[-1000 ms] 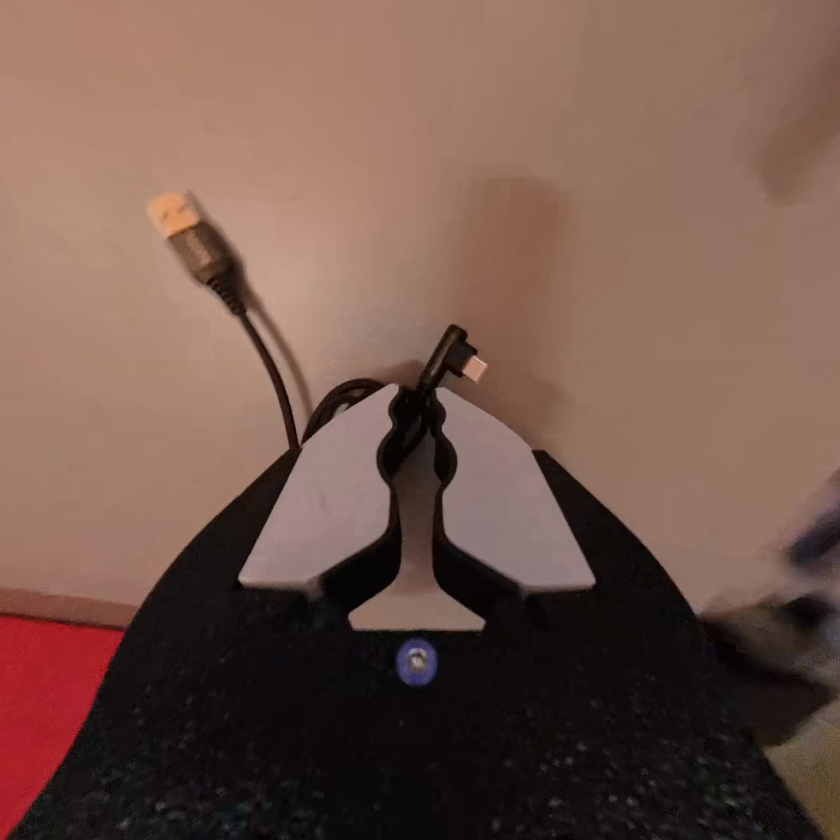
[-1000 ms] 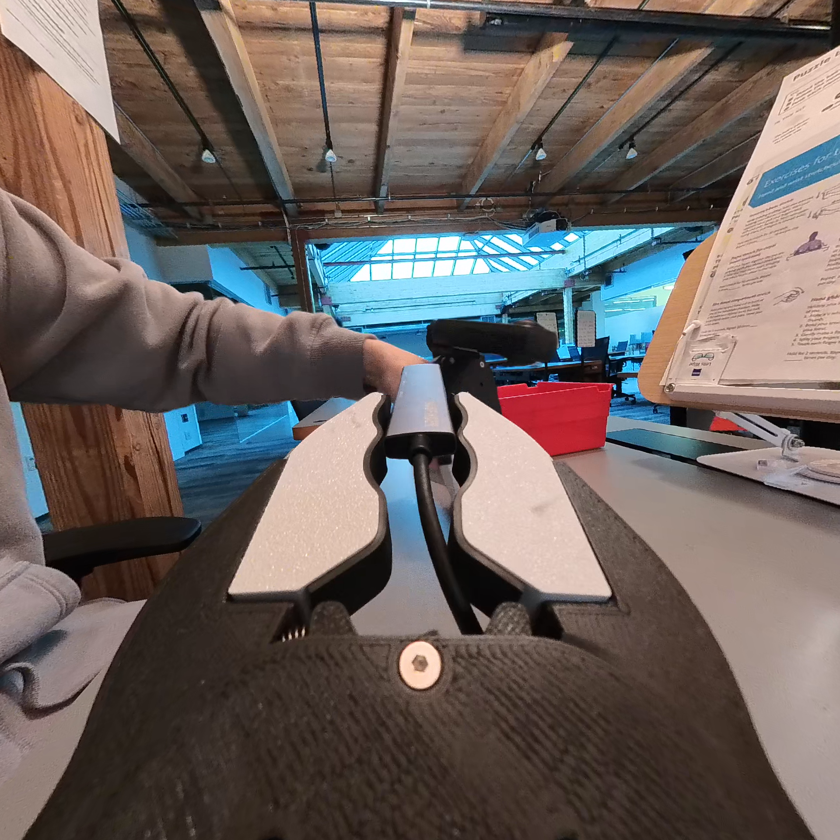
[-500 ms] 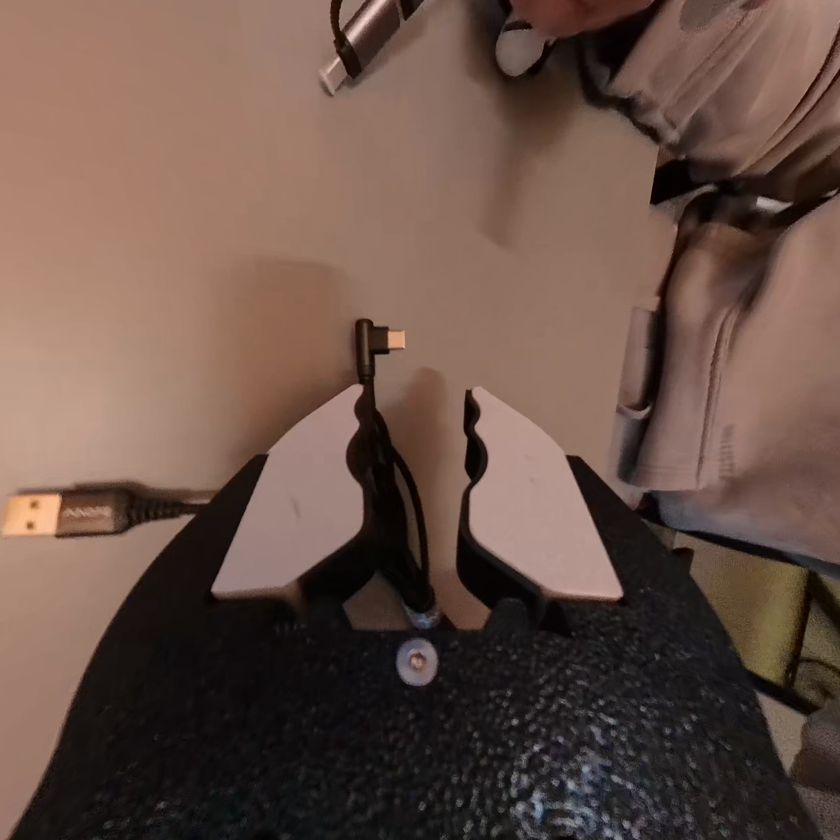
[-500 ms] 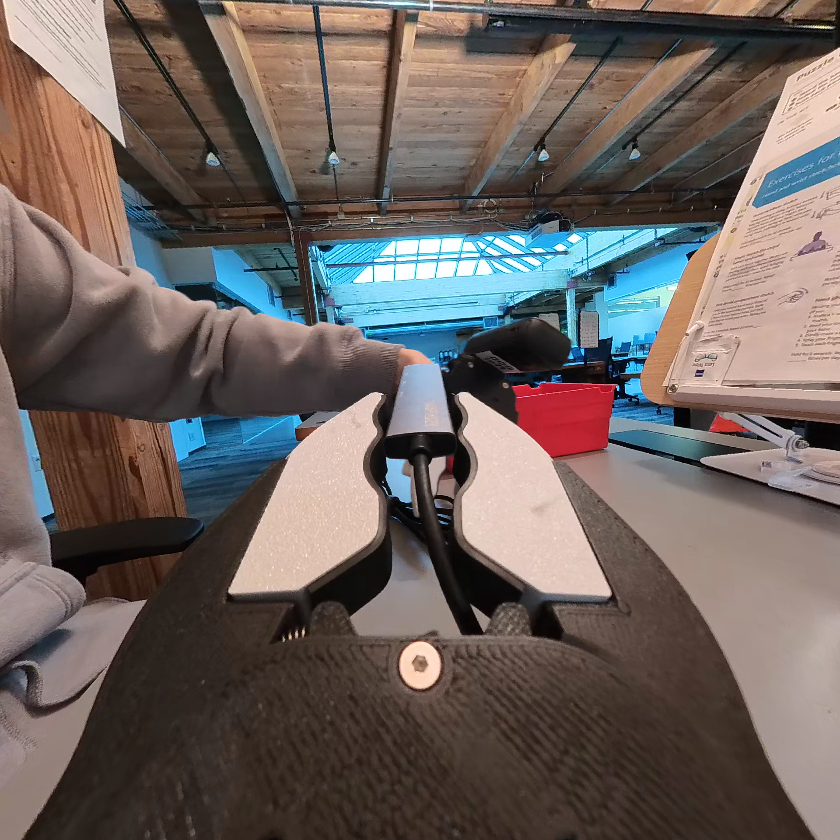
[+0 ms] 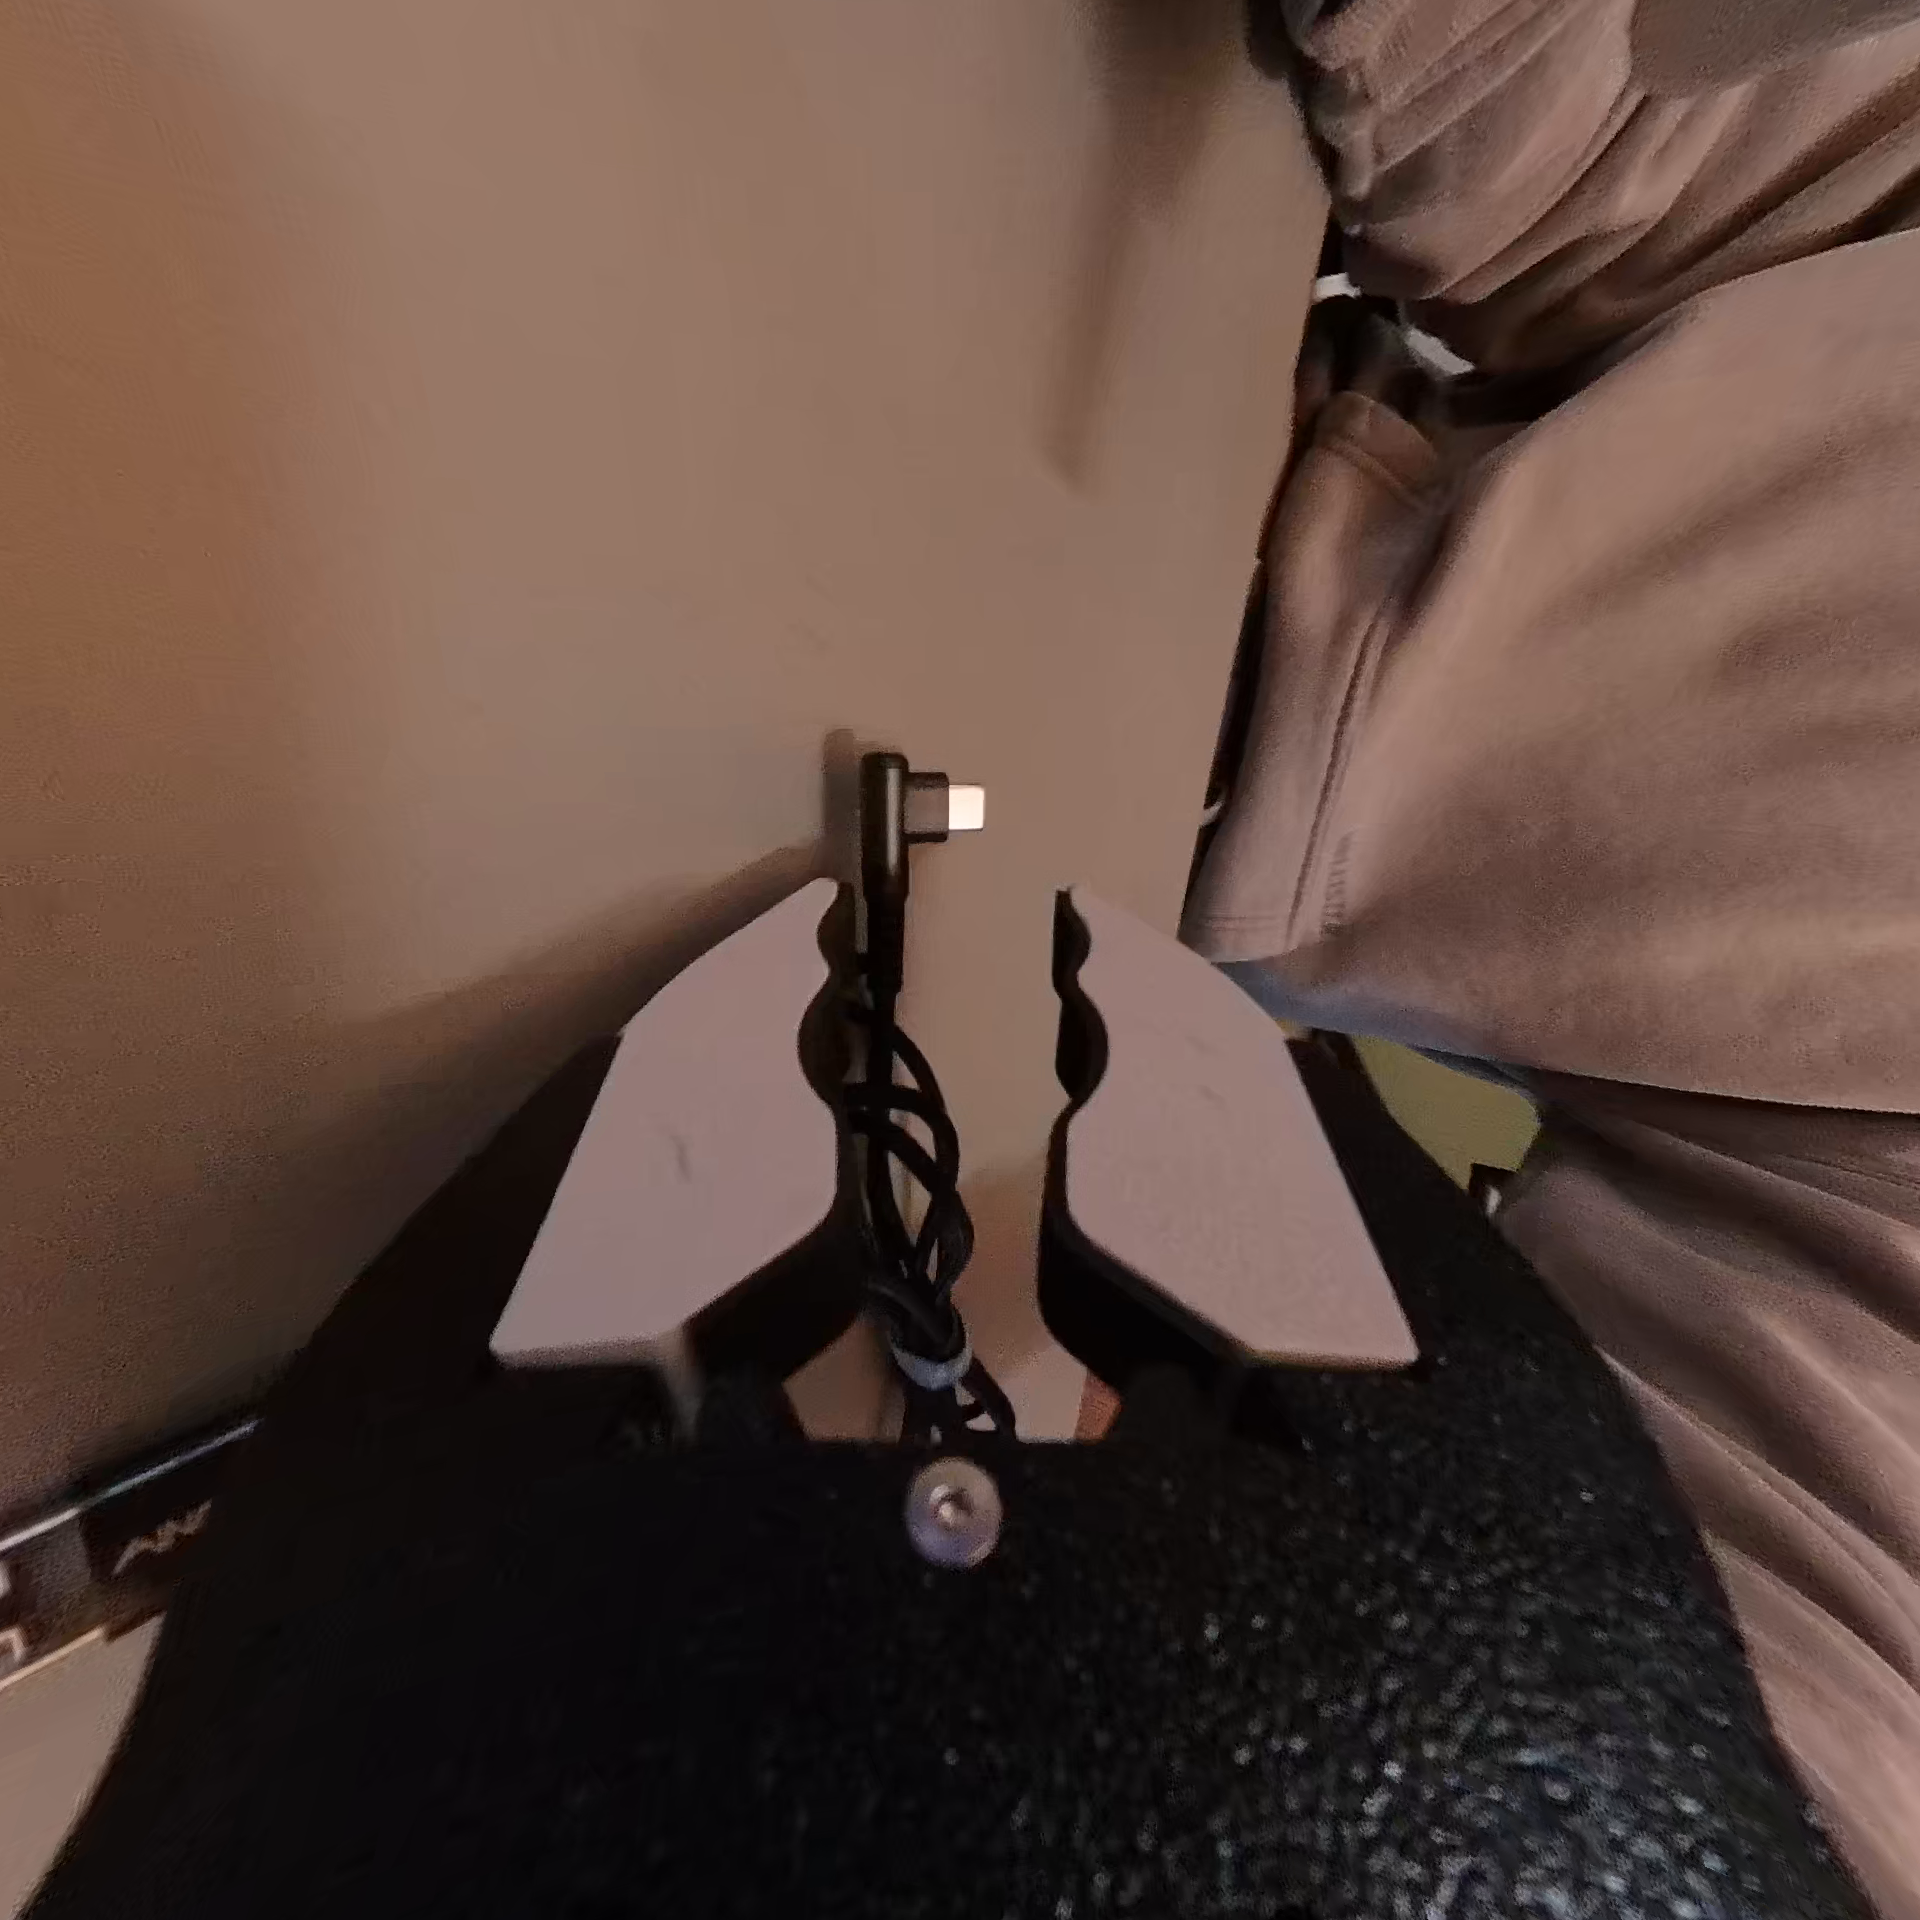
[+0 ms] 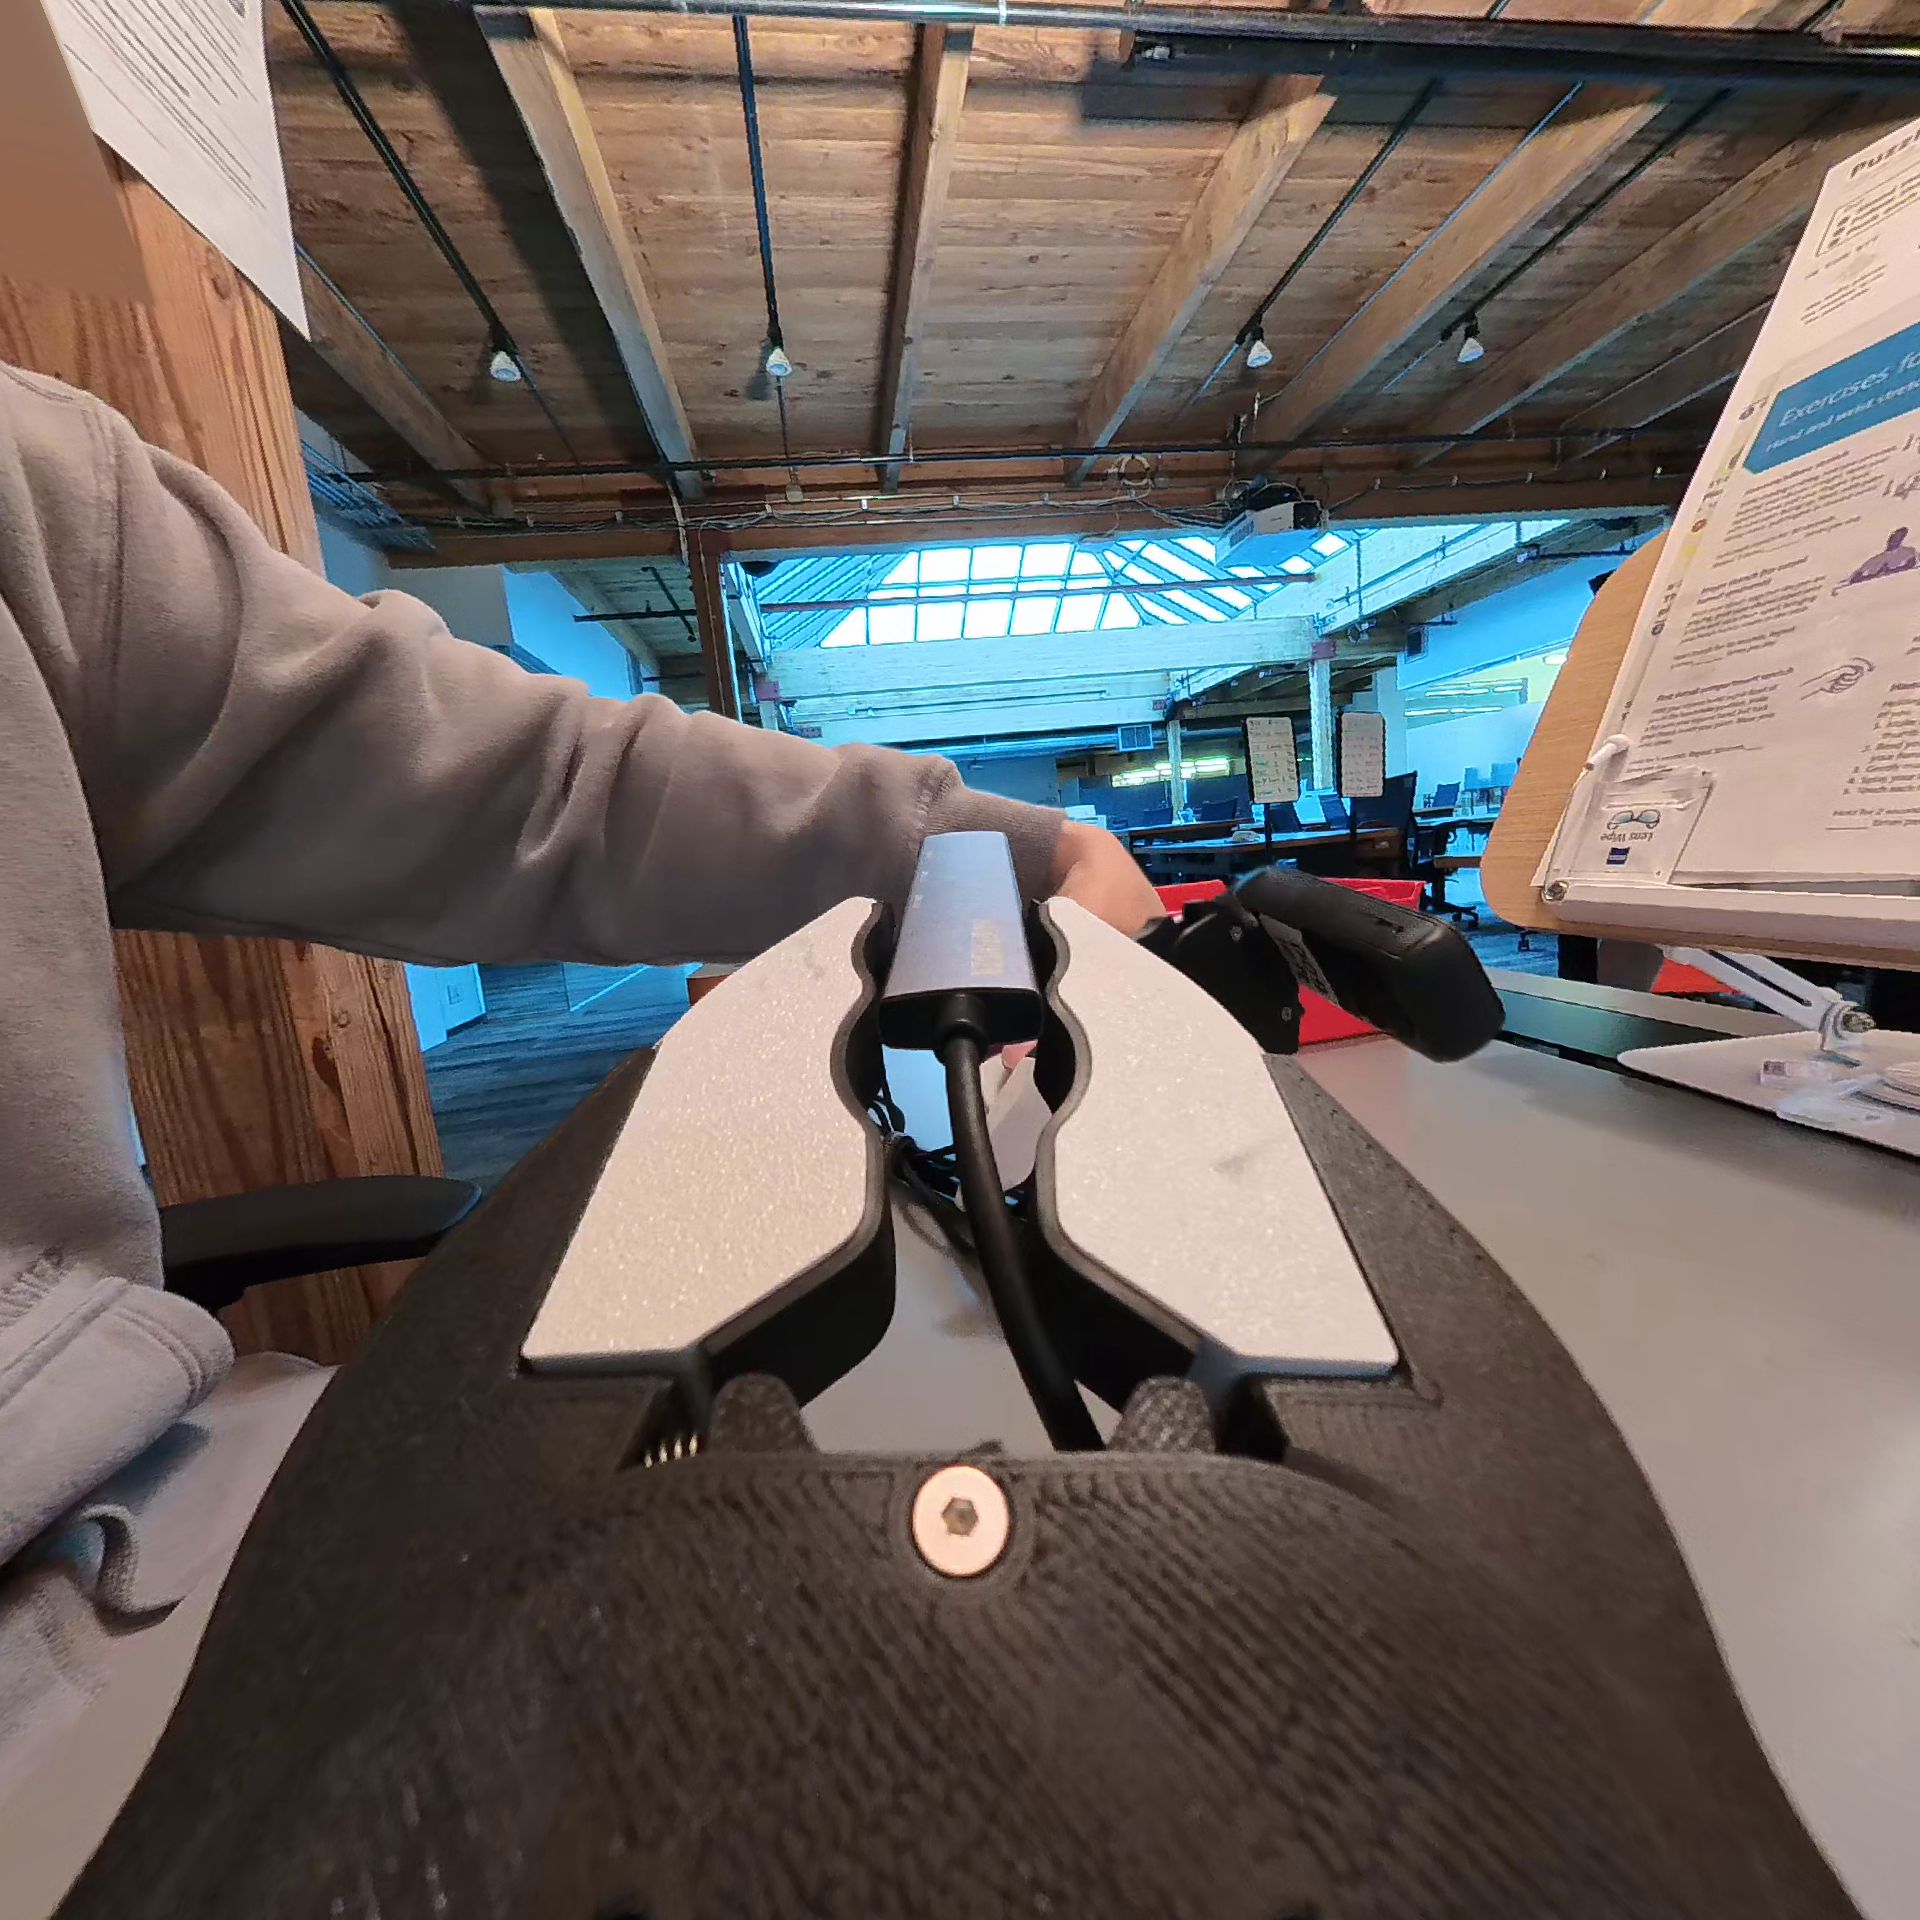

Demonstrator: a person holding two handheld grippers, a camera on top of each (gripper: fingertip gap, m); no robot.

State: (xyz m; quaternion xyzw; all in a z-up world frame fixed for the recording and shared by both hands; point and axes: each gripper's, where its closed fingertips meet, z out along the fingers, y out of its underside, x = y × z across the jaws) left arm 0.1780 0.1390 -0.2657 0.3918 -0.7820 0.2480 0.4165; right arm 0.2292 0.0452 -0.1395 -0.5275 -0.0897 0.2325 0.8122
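Left wrist view: the left gripper (image 5: 943, 899) stands released, jaws apart, above a grey tabletop (image 5: 468, 468). A bundled black cable (image 5: 899, 1122) with a right-angle plug (image 5: 914, 816) rests against its left finger, ungripped.

Right wrist view: the right gripper (image 6: 958, 914) is clenched on a slim grey USB hub (image 6: 966, 914), level over the table; judged steady enough.

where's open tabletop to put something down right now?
Bare grey table on the right gripper's right side, bounded by the white stand base. In the left wrist view, open surface lies beyond the angled plug. Crowded: cable bundle between the left gripper's fingers; sleeve alongside.
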